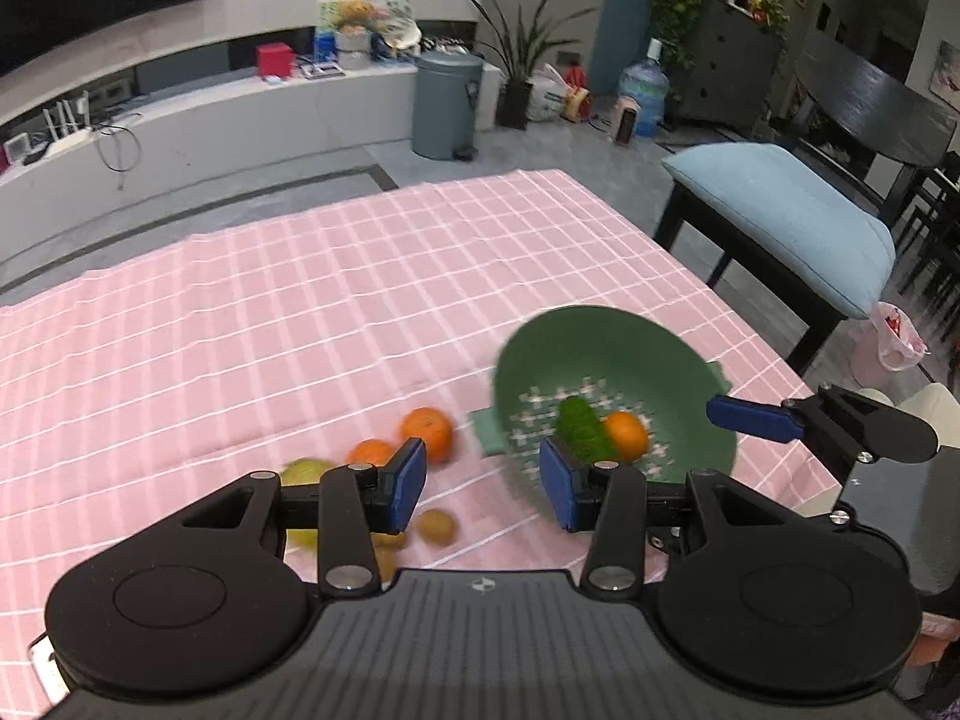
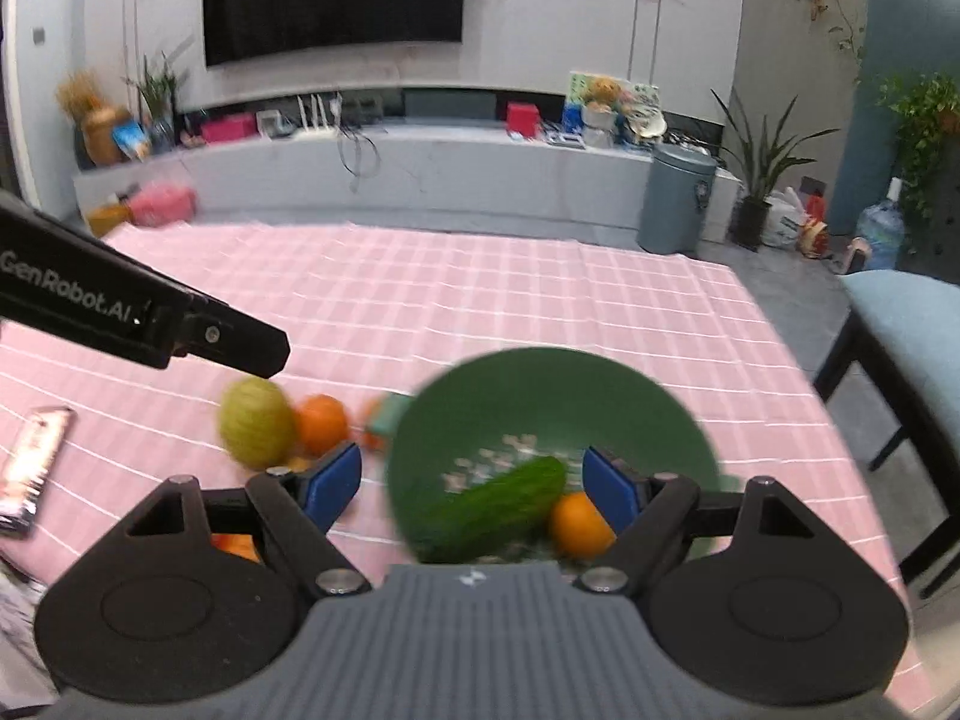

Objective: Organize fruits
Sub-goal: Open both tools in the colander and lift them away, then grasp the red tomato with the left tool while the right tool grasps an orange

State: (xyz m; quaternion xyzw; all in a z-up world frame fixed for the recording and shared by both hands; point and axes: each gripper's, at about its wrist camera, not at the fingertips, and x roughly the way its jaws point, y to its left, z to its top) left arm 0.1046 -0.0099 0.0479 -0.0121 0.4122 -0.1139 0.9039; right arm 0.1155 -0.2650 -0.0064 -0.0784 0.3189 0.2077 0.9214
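Colander: the green colander [image 1: 606,354] stood on the pink checked cloth of the table [image 1: 300,300], toward its right edge, tilted and blurred.
Contents: a dark green cucumber [image 2: 498,507] lay across the perforated floor, with an orange [image 2: 577,523] touching it.
Loose fruit: two more oranges [image 1: 427,432] sat side by side on the cloth just left of the colander's handle; a yellow-green apple [image 2: 257,429] lay beside them, and a brown kiwi [image 1: 437,527] lay near them.
Left gripper: the left gripper [image 1: 483,483] hung over the cloth between the loose fruit and the colander, jaws apart, holding nothing.
Right gripper: the right gripper [image 2: 471,480] hung over the colander's near rim, jaws wide apart, empty.
Also: a wrapped packet [image 2: 33,468] lay near the table's left edge.
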